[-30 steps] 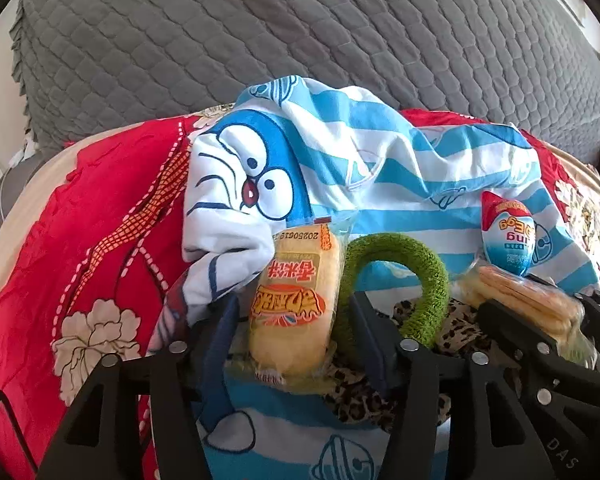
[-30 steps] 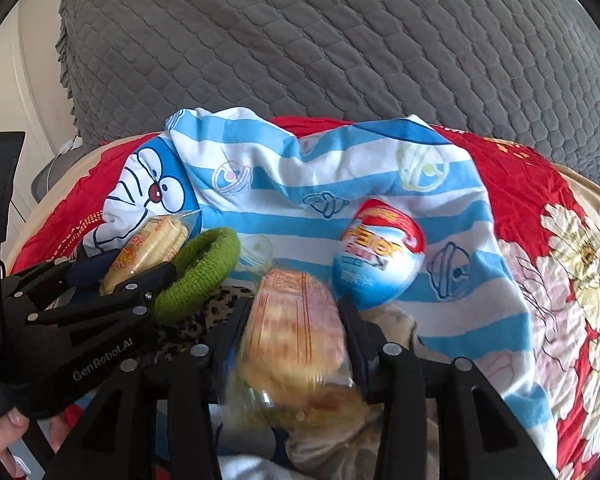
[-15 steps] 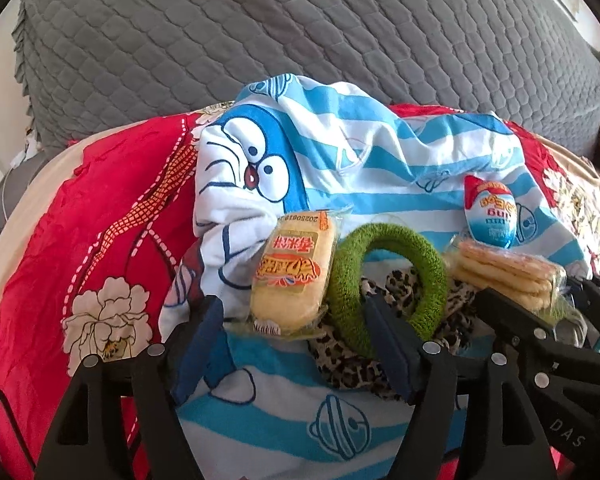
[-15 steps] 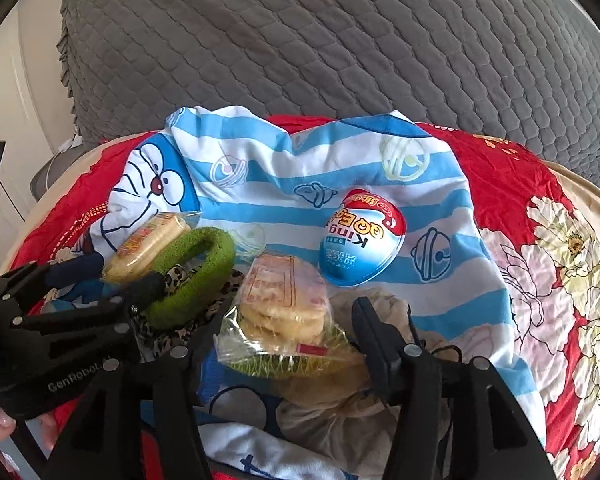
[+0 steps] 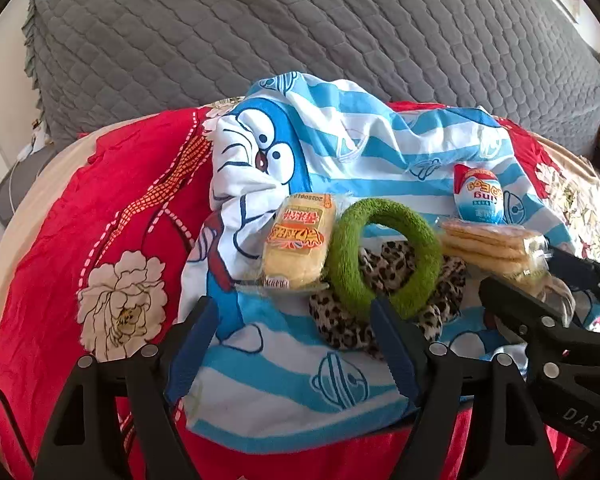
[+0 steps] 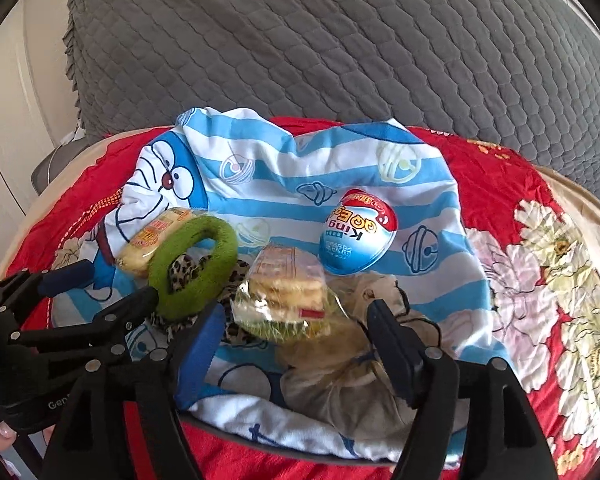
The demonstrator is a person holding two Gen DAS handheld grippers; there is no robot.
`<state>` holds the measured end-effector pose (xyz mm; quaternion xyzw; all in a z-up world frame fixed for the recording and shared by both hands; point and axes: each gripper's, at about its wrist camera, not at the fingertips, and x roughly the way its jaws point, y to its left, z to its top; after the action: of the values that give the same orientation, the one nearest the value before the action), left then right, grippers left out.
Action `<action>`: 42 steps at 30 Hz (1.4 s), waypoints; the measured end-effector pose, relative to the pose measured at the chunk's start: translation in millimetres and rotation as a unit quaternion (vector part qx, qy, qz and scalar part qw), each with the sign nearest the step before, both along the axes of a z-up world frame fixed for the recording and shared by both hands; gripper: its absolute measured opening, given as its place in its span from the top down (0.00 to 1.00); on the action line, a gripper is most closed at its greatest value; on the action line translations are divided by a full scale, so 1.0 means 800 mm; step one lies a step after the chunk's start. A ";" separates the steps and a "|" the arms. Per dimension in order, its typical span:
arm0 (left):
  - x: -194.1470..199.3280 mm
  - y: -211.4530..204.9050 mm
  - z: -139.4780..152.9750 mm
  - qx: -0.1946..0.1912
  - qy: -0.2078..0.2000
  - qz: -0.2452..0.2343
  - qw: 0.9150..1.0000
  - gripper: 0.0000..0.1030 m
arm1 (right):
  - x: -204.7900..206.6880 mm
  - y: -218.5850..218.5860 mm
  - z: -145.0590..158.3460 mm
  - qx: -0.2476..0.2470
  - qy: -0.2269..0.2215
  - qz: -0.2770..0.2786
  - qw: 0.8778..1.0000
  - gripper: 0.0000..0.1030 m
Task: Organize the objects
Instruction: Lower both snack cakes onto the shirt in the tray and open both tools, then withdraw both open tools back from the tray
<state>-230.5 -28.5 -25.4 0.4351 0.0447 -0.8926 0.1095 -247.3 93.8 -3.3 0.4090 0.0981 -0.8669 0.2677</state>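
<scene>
The left gripper (image 5: 290, 340) is opening, nothing between its jaws — the glossy wrapped yellow cake (image 5: 298, 250) lies at twelve o'clock. The right gripper (image 6: 294, 346) is opening too; the crinkly cracker packet (image 6: 286, 292) sits free at its twelve o'clock on the striped cloth (image 6: 300, 176).

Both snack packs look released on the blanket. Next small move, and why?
Probably back both grippers straight off. The left gripper and right gripper have jaws opening, nothing between them; the yellow cake pack and wafer pack lie free on the striped blanket.
</scene>
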 end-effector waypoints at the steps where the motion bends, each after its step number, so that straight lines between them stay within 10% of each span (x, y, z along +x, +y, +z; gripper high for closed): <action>1: 0.003 0.000 0.001 0.000 0.000 0.001 1.000 0.23 | 0.002 0.002 0.002 0.002 0.002 0.000 1.000 0.27; 42: 0.103 0.022 0.028 0.018 -0.001 -0.001 1.000 0.08 | 0.097 0.047 0.049 0.011 -0.002 0.003 1.000 0.07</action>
<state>-148.1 -11.1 -2.8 0.4384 0.0603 -0.8912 0.1003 -169.3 131.7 36.0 0.4131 0.1078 -0.8644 0.2657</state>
